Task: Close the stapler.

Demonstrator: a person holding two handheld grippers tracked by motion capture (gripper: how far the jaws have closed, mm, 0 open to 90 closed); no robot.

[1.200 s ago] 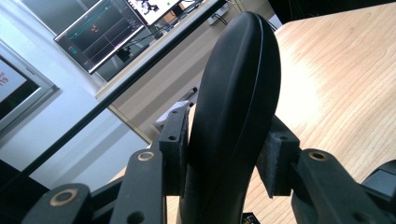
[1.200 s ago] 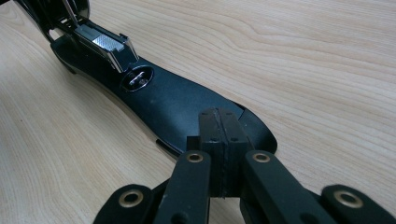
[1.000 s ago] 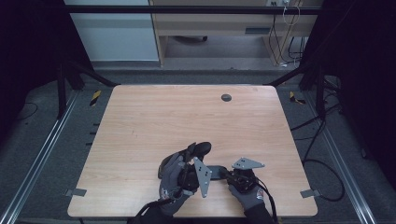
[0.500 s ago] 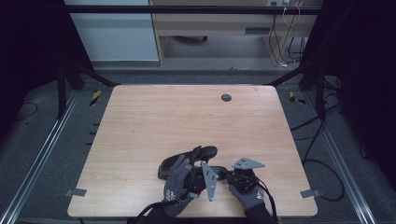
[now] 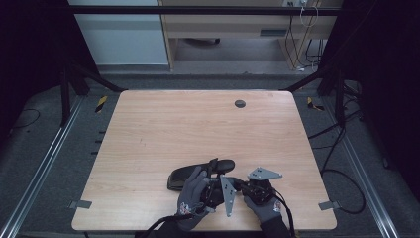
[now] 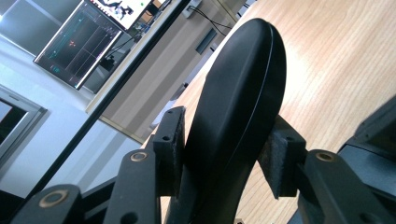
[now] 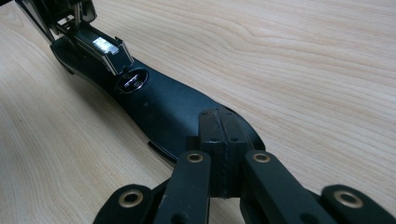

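— Since a second earlier your left claw [image 5: 214, 171] had slid a little right along the black shoe-shaped piece [image 5: 198, 174], its jaws just easing apart.

— Did it grip?

— Its pads [image 6: 173, 140] sat narrowly beside the piece; contact I couldn't tell.

— My right claw [image 7: 219, 140]?

— Fully closed, tips on the piece's end. The piece lay near you on the surface [image 5: 148, 134].

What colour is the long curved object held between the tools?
Black, smooth long curved object; clearest in the left gripper view.
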